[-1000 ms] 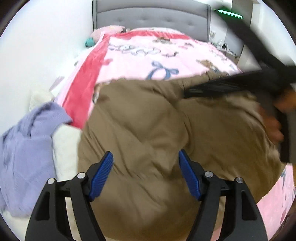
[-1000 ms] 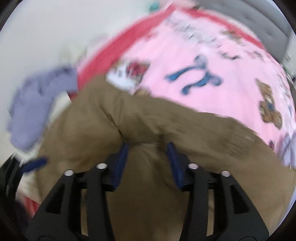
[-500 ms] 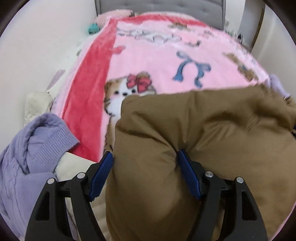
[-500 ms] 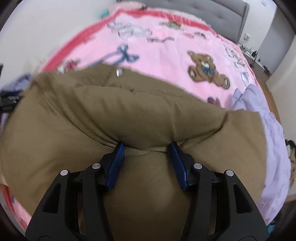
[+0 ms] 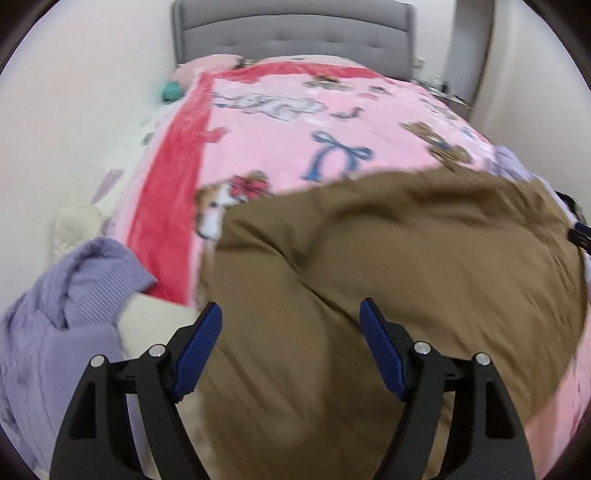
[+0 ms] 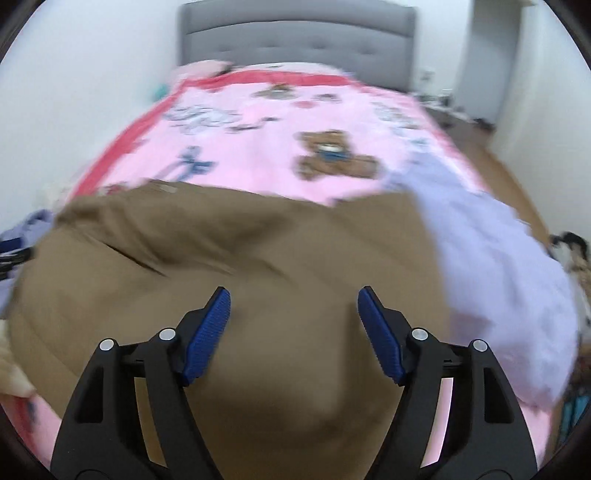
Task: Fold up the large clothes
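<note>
A large brown garment (image 5: 406,266) lies bunched on the pink bed blanket (image 5: 295,122). It also fills the lower half of the right wrist view (image 6: 240,266). My left gripper (image 5: 290,325) is open, its jaws wide apart over the garment's near left part. My right gripper (image 6: 293,314) is open too, jaws wide apart over the garment's near middle. Neither holds any cloth. Both views are blurred by motion.
A lilac knit sweater (image 5: 62,295) and a cream item (image 5: 74,225) lie at the bed's left edge by the wall. A pale lilac garment (image 6: 491,258) lies right of the brown one. The grey headboard (image 5: 295,33) is at the far end.
Both grippers opened wider and let go of the brown garment, which dropped flatter onto the bed. The right gripper swung from the left side to face the headboard.
</note>
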{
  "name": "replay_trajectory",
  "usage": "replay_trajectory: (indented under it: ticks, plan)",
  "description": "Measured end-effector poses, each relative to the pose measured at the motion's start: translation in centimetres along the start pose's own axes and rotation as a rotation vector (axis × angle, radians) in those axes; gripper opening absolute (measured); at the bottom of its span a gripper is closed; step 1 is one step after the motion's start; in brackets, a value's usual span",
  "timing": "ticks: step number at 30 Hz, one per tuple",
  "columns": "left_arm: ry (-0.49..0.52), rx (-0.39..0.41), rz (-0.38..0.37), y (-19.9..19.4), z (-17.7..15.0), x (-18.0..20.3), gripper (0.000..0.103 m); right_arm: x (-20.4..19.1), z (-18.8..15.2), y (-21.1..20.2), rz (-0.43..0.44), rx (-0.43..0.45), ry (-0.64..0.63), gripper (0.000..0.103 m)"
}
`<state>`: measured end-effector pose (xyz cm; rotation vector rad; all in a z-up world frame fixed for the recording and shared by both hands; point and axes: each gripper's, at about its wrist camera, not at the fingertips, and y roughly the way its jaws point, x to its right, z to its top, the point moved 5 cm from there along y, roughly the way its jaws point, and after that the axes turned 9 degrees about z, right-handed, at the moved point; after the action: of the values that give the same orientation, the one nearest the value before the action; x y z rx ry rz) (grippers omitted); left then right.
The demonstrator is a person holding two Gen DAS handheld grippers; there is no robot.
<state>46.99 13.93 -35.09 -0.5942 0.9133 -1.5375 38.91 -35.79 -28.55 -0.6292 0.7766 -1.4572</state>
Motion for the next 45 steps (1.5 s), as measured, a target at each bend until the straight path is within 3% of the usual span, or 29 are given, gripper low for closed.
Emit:
replay_trajectory:
  ticks: [4, 8, 13, 18, 19, 21, 24, 26, 28, 29, 33, 36, 39, 42, 44, 45]
  plan:
    - [0.018, -0.019, 0.046, 1.2, -2.1, 1.4, 0.076, 2.9, -3.9, 0.1, 0.082, 0.001, 0.083, 0.066]
    - [0.015, -0.030, 0.060, 2.6, -2.4, 2.1, 0.080, 3.0, -5.7, 3.2, 0.079, -0.062, 0.063, 0.070]
    - [0.002, -0.103, 0.067, 4.3, -2.1, 2.2, 0.083, 4.7, -6.7, 6.5, 0.154, -0.124, 0.261, 0.076]
    - [0.035, -0.116, 0.120, 3.6, -2.0, 2.2, 0.083, 4.3, -6.4, 6.2, 0.098, -0.158, 0.263, 0.082]
    - [0.045, -0.109, 0.138, 3.0, -2.1, 2.2, 0.083, 4.2, -6.2, 5.0, 0.104, -0.137, 0.251, 0.082]
    - [0.069, -0.084, 0.156, 1.8, -2.3, 2.2, 0.083, 4.6, -6.1, 2.1, 0.152, -0.034, 0.254, 0.095]
    - [0.067, -0.051, 0.185, 0.0, -2.9, 2.1, 0.082, 7.8, -7.5, -2.0, 0.179, 0.095, 0.324, 0.095]
    - [0.022, -0.020, 0.186, -1.5, -3.0, 2.5, 0.082, 10.7, -8.9, -2.8, 0.208, 0.100, 0.392, 0.095]
    - [-0.016, 0.010, 0.168, -2.8, -2.6, 3.4, 0.082, 13.9, -10.7, -2.3, 0.229, 0.047, 0.453, 0.095]
    - [-0.024, 0.031, 0.139, -3.6, -2.2, 4.5, 0.082, 15.2, -11.3, -1.6, 0.248, 0.010, 0.481, 0.095]
    - [0.011, 0.099, 0.028, -6.0, -0.2, 10.5, 0.082, 17.0, -13.2, 1.3, 0.458, -0.051, 0.596, 0.088]
    - [0.069, 0.150, -0.084, -7.3, 1.9, 17.4, 0.082, 15.6, -14.4, 2.8, 0.509, -0.091, 0.596, 0.084]
    - [0.134, 0.155, -0.235, -7.7, 3.3, 24.3, 0.082, 14.9, -16.5, 3.7, 0.522, -0.101, 0.640, 0.085]
    - [0.236, 0.082, -0.322, -6.3, 3.5, 31.6, 0.082, 15.0, -18.3, 4.4, 0.600, -0.060, 0.761, 0.081]
    - [0.346, 0.038, -0.289, -4.8, 2.6, 35.7, 0.082, 14.4, -18.5, 4.1, 0.630, -0.037, 0.746, 0.058]
    - [0.398, 0.020, -0.271, -4.1, 2.1, 37.1, 0.082, 14.3, -18.2, 3.9, 0.643, -0.030, 0.737, 0.052]
